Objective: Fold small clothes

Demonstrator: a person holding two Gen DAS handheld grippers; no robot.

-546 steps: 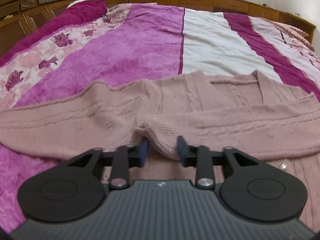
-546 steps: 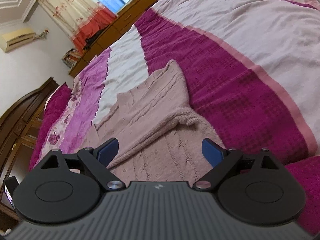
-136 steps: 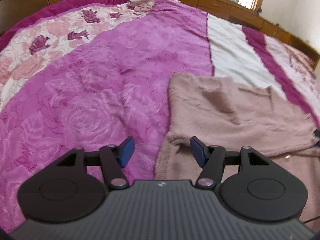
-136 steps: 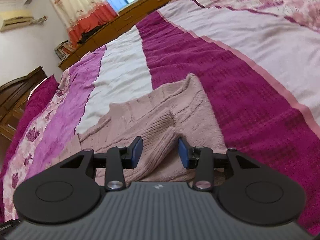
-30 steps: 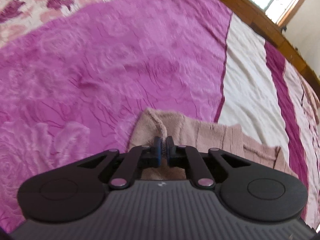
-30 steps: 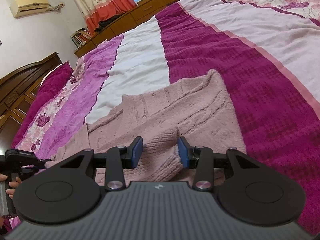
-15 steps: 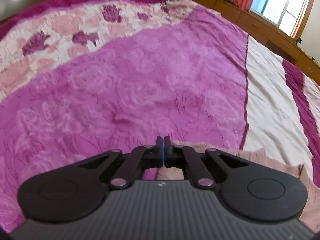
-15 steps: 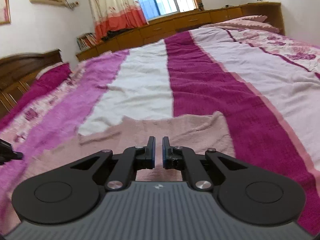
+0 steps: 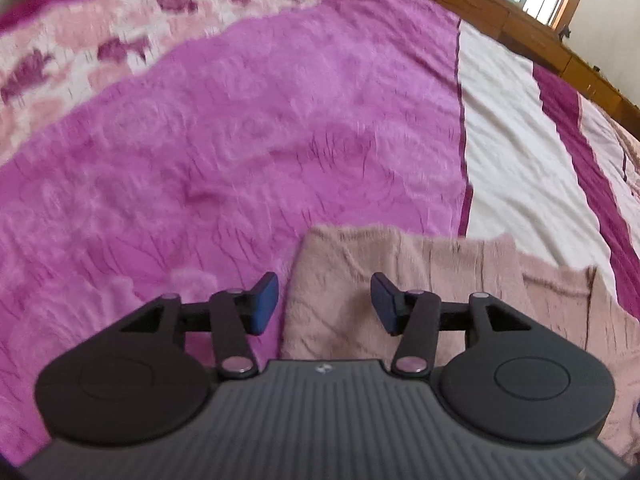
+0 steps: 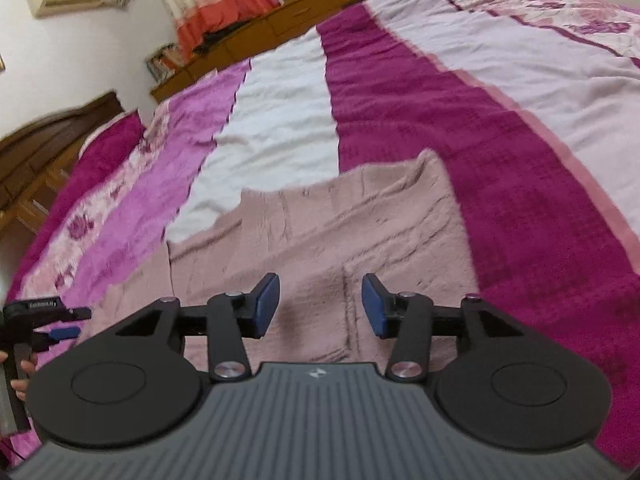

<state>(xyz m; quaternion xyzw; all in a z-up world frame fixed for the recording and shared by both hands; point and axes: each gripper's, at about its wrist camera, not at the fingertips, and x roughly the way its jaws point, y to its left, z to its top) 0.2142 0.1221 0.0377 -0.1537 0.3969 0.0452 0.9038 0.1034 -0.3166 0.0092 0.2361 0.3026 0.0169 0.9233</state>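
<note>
Letting go now: both the left gripper [image 9: 324, 300] and right gripper [image 10: 320, 306] have just sprung apart, nothing clamped, and the pink cardigan [image 10: 340, 236] drops flat, folded, on the bed [image 10: 520, 184] near its front edge. Beyond it, bare blanket. This fold looks finished.

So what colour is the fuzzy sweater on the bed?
Dusty pink, a plain knit with ribbed lines. The sweater shows best in the right wrist view.
</note>
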